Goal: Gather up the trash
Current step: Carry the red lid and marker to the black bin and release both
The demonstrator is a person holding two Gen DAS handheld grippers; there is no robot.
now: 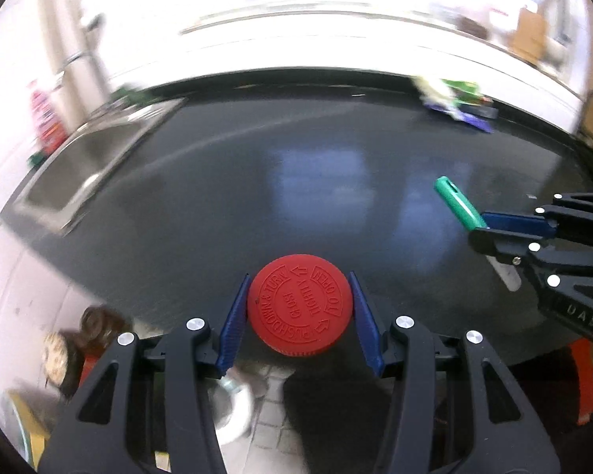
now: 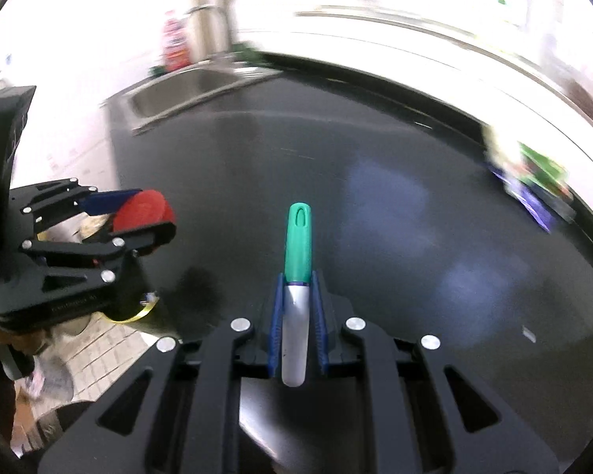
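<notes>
left tool (image 1: 299, 312): I've got it pinching a red cap (image 1: 299, 310), the child-proof push-and-turn kind, one blue pad on each side of the rim. It's carried in the air over the near edge of the counter (image 1: 257, 181).

right tool (image 2: 296, 316): nearly pressed together, clamped on a marker (image 2: 296, 276) along its silver barrel, green cap end sticking out front. Also up off the counter.

how the cap handles: light, stiff plastic, looks ribbed round the edge so the pads should bite fine. The round shape could let it twist out if I loosen at all, so I'd keep the hold across its full width like now.

how the marker handles: light and rigid, but the barrel looks smooth and slick. I'm gripping mid-barrel, which seems balanced enough, though it could slide lengthwise if I tip it steeply.

further out: colorful wrappers (image 2: 533, 181) at the far right of the counter, too blurry to say what exactly. Thin floppy stuff I reckon, best pinched at a raised edge.

sink (image 1: 83, 170): far left, set into the counter.

bin: can't see one for sure in either view.
</notes>
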